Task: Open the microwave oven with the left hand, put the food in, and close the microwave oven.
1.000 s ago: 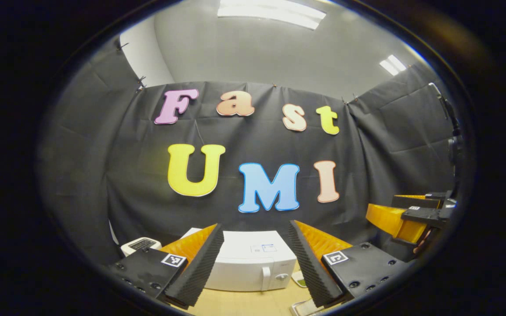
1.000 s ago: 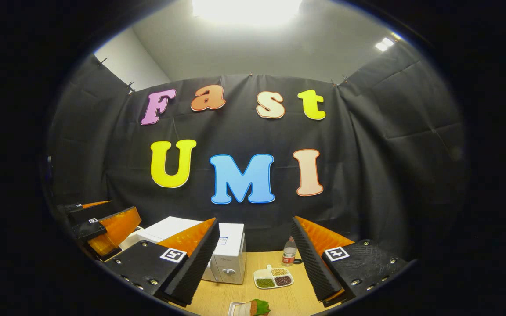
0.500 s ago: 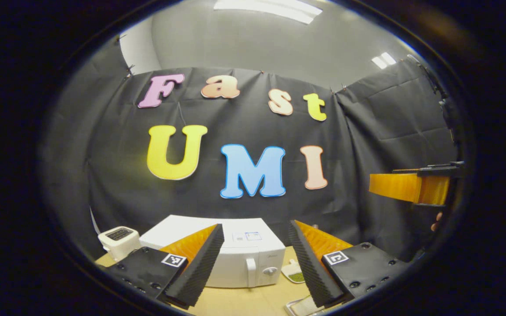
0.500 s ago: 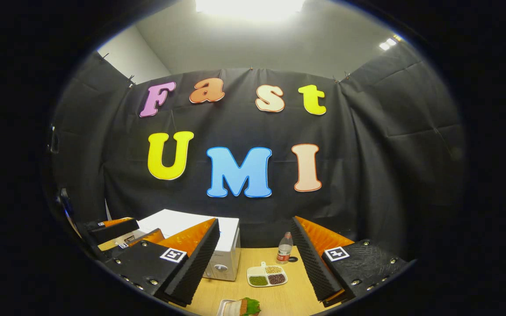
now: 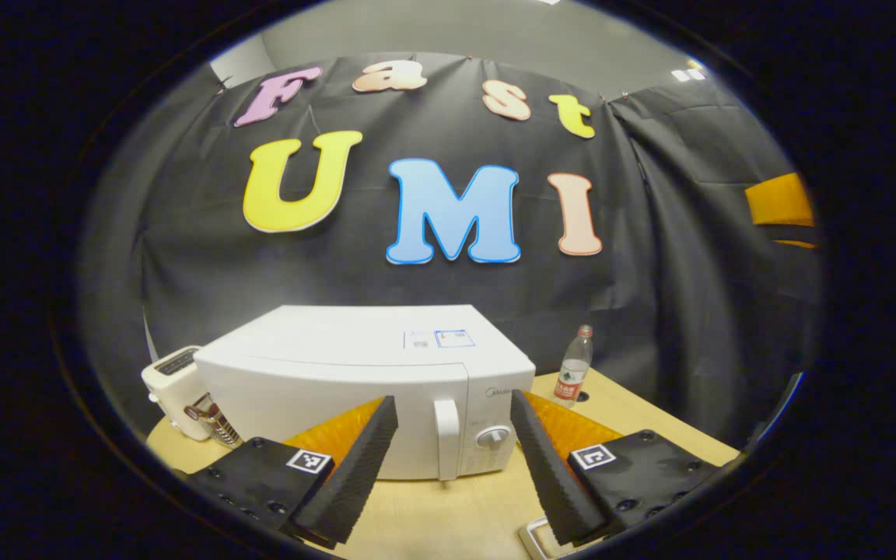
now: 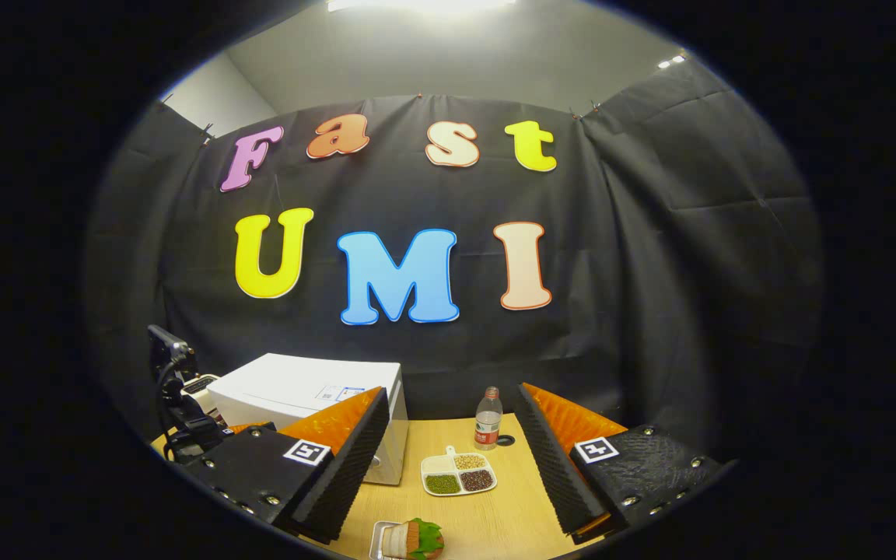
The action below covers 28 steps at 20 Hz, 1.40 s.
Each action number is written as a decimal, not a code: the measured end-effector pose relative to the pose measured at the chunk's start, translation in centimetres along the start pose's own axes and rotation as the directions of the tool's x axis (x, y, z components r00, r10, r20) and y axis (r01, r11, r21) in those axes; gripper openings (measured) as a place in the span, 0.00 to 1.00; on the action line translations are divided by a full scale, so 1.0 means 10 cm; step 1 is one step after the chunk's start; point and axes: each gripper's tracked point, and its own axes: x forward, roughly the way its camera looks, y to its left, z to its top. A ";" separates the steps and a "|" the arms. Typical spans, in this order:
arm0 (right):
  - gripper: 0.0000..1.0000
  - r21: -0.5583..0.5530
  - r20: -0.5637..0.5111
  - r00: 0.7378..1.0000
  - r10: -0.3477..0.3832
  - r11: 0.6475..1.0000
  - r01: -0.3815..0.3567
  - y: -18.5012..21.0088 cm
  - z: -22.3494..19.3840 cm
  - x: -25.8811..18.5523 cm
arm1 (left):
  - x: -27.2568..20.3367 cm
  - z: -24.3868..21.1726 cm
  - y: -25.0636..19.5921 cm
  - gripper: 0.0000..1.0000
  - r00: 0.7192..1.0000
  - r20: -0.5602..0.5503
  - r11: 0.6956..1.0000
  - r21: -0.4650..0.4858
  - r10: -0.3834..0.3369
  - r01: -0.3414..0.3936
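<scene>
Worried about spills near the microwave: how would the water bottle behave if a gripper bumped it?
The water bottle stands tall and narrow, so it would likely tip easily. It looks like thin clear plastic, probably light. Once down, its round body could roll across the wooden table.

Black cloth (image 6: pixel 650 257) hangs as the booth's wall behind a light wooden table (image 6: pixel 510 513). Above it rise a grey wall (image 6: pixel 432 62) and a white ceiling light (image 6: pixel 417 5).
</scene>
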 end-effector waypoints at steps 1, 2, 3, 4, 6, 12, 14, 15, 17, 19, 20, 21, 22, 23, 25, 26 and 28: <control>0.98 -0.011 -0.014 1.000 -0.004 1.000 0.004 -0.03 -0.04 0.04 | 0.11 -0.08 -0.01 0.95 1.000 -0.020 1.000 -0.001 -0.001 0.001; 0.98 -0.027 -0.022 1.000 -0.007 1.000 0.006 -0.06 -0.06 0.07 | 0.23 -0.19 -0.03 0.94 0.999 -0.041 1.000 0.009 -0.011 0.012; 0.98 -0.045 -0.024 1.000 -0.007 0.999 0.006 -0.08 -0.06 0.08 | 0.31 -0.25 -0.01 0.87 0.998 -0.055 1.000 0.028 -0.002 0.003; 0.98 -0.060 -0.022 1.000 -0.007 0.998 0.006 -0.09 -0.03 0.10 | 0.38 -0.32 0.03 0.80 0.998 -0.070 0.999 0.033 0.001 0.001; 0.98 -0.071 -0.018 1.000 -0.001 0.997 0.000 -0.11 -0.02 0.13 | 0.52 -0.48 0.07 0.82 0.995 -0.102 1.000 0.018 0.011 -0.009; 0.98 -0.085 -0.052 0.999 0.012 0.996 -0.016 -0.13 -0.13 0.19 | 0.65 -0.68 0.03 0.34 0.985 -0.172 0.998 0.065 0.002 0.009; 0.98 -0.080 -0.055 0.998 0.013 0.997 -0.017 -0.14 -0.14 0.18 | 0.66 -0.69 0.03 0.28 0.982 -0.188 0.999 0.035 -0.004 0.011; 0.98 -0.074 -0.054 0.998 0.014 0.997 -0.018 -0.15 -0.15 0.18 | 0.64 -0.71 0.02 0.16 0.982 -0.190 1.000 0.026 -0.006 0.011; 0.98 -0.066 -0.054 0.998 0.010 0.998 -0.013 -0.18 -0.15 0.17 | 0.63 -0.68 0.03 0.17 0.981 -0.196 0.998 0.055 -0.005 0.016; 0.99 -0.061 -0.056 0.998 0.008 0.998 -0.011 -0.20 -0.16 0.15 | 0.64 -0.68 0.05 0.10 0.979 -0.204 0.999 0.051 -0.009 0.020; 0.98 -0.062 -0.054 0.999 0.007 0.998 -0.010 -0.20 -0.15 0.14 | 0.62 -0.68 0.04 0.10 0.978 -0.206 0.999 0.043 -0.014 0.024; 0.99 -0.064 -0.051 0.999 0.007 0.998 -0.010 -0.22 -0.15 0.13 | 0.63 -0.68 0.03 0.10 0.977 -0.210 0.999 0.041 -0.016 0.025; 0.98 -0.066 -0.047 0.999 0.007 0.998 -0.010 -0.22 -0.14 0.12 | 0.63 -0.69 0.03 0.10 0.977 -0.214 0.999 0.044 -0.013 0.023; 0.98 -0.067 -0.045 0.999 0.008 0.998 -0.011 -0.22 -0.13 0.11 | 0.63 -0.67 0.04 0.12 0.977 -0.212 0.998 0.052 -0.010 0.022; 0.98 -0.067 -0.041 0.999 0.005 0.998 -0.008 -0.22 -0.12 0.10 | 0.56 -0.70 0.04 0.10 0.972 -0.235 0.999 0.051 -0.008 0.020; 0.98 -0.069 -0.041 0.999 -0.001 0.998 -0.002 -0.23 -0.12 0.09 | 0.44 -0.75 0.04 0.10 0.969 -0.249 0.999 0.043 -0.007 0.019; 0.98 -0.066 -0.037 0.999 -0.004 0.998 0.002 -0.21 -0.13 0.07 | 0.16 -0.78 0.06 0.10 0.971 -0.237 0.997 0.067 -0.017 0.034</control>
